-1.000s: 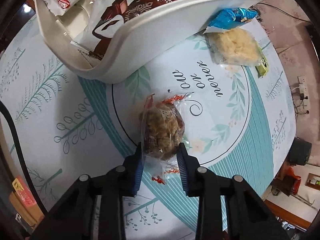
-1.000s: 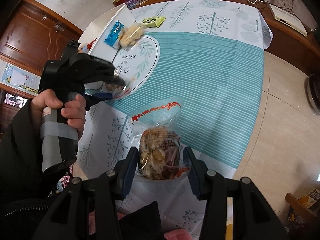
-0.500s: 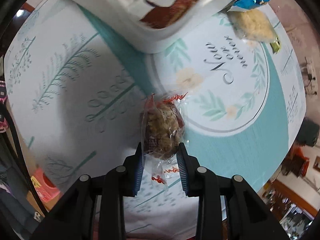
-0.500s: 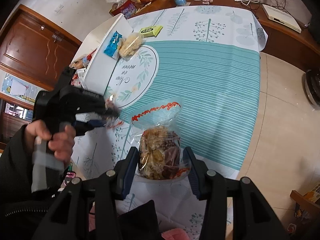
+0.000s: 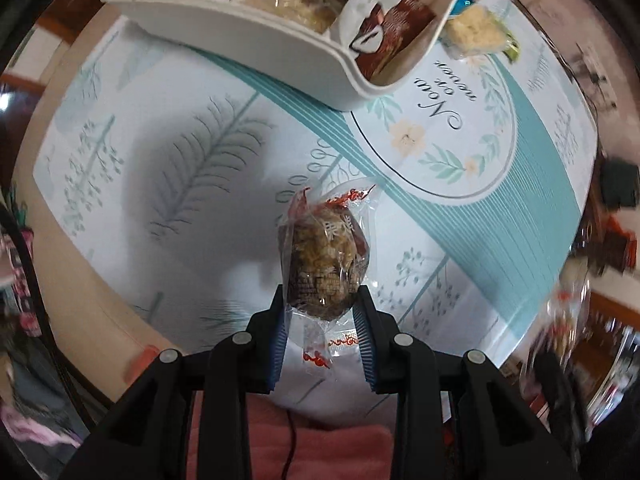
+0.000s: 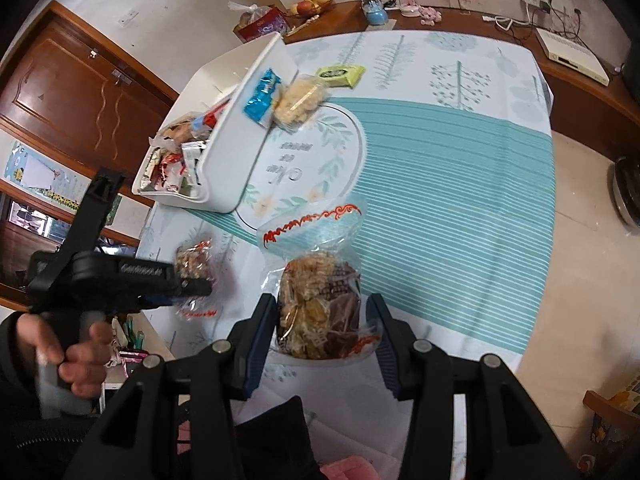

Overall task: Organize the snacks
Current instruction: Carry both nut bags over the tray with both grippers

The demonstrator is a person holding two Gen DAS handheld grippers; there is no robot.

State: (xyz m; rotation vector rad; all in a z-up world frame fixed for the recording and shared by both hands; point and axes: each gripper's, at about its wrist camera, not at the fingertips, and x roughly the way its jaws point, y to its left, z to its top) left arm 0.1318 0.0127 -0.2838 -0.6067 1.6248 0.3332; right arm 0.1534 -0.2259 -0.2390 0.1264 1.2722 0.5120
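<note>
Left wrist view, bin: white bin (image 5: 280,36) sat beyond the left gripper (image 5: 322,312), filled with mixed wrapped snacks, a brown-and-white packet (image 5: 384,36) at its near corner.
Left gripper: pointed steeply down over the tablecloth (image 5: 180,168), blue pads pinching a clear-wrapped brown snack (image 5: 322,260), held clear of the cloth.
Right gripper: the right gripper (image 6: 320,320) clamped on a larger clear bag of fried snacks (image 6: 320,304), its red-trimmed top ahead of the fingers.
Hand: a hand (image 6: 72,356) gripped the left tool's handle, left of the right gripper.
Loose items: blue packet (image 6: 262,98), pale puffed snack (image 6: 298,102) and green packet (image 6: 340,74) lay beyond both grippers, beside the bin's far side.
Obstructions: nothing lay between the grippers and the bin.
</note>
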